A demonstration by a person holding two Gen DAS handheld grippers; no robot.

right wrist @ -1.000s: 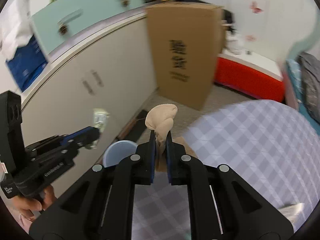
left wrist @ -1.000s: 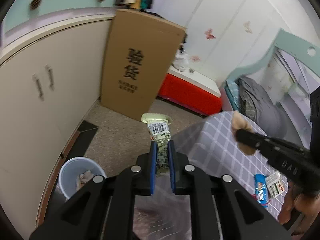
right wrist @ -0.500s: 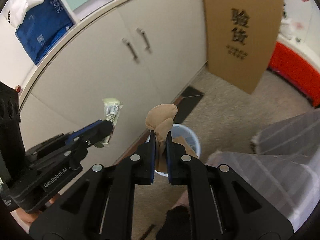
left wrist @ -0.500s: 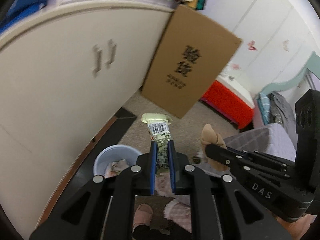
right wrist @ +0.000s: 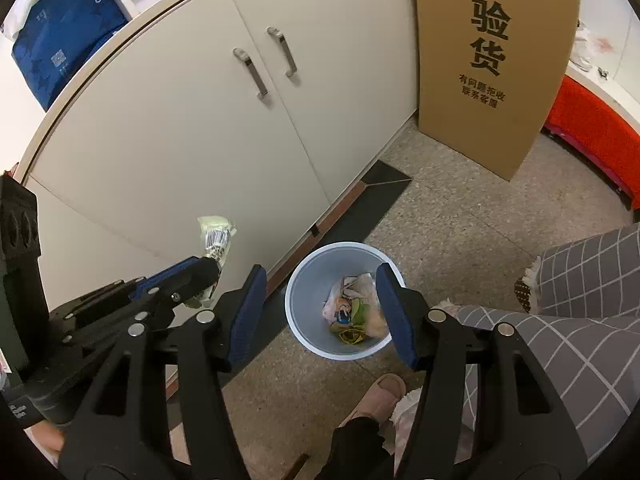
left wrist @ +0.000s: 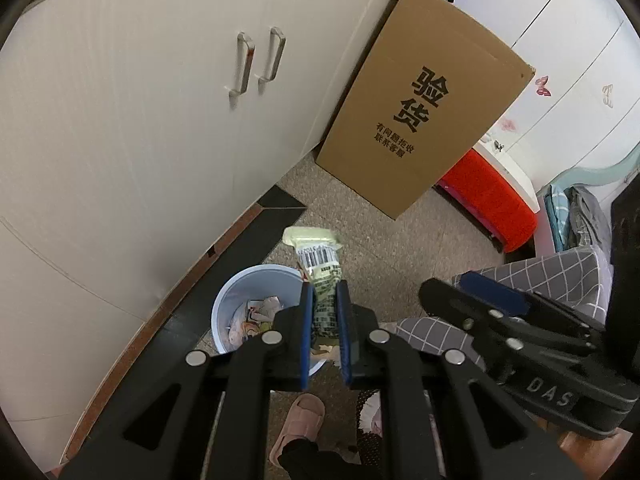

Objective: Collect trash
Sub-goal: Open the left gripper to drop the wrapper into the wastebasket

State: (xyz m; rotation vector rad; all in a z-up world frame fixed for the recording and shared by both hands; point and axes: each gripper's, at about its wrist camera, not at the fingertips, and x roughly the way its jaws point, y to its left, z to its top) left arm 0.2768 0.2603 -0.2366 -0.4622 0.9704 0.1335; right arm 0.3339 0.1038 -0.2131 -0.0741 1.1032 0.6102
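Left wrist view: left claw (left wrist: 325, 304) clenched on a pale green wrapper (left wrist: 319, 264) with a barcode, held upright between the blue pads. Positioned above the near rim of the light blue bin (left wrist: 224, 304), which stands on the floor against the dark skirting strip at the foot of the white cabinet (left wrist: 160, 120). Crumpled trash visible inside. Right claw (left wrist: 472, 292) seen at the right, alongside. Slipper (left wrist: 300, 420) on the floor just below the bin.

Right wrist view: right claw (right wrist: 324, 308) opening, nothing between the pads. Bin (right wrist: 304, 280) framed directly between the open pads; tan wad (right wrist: 376, 322) lying inside among mixed trash, at the side nearest the right pad. Left claw (right wrist: 208, 268) off to the left, wrapper (right wrist: 216, 240) over bare floor beside the cabinet foot rather than over the bin mouth.

Risk assessment: wrapper light and flat; if released from this offset, likely to flutter and land on the floor by the skirting. Adjacent claws liable to collide when shifting over the bin. Bin light, easily tipped if clipped.
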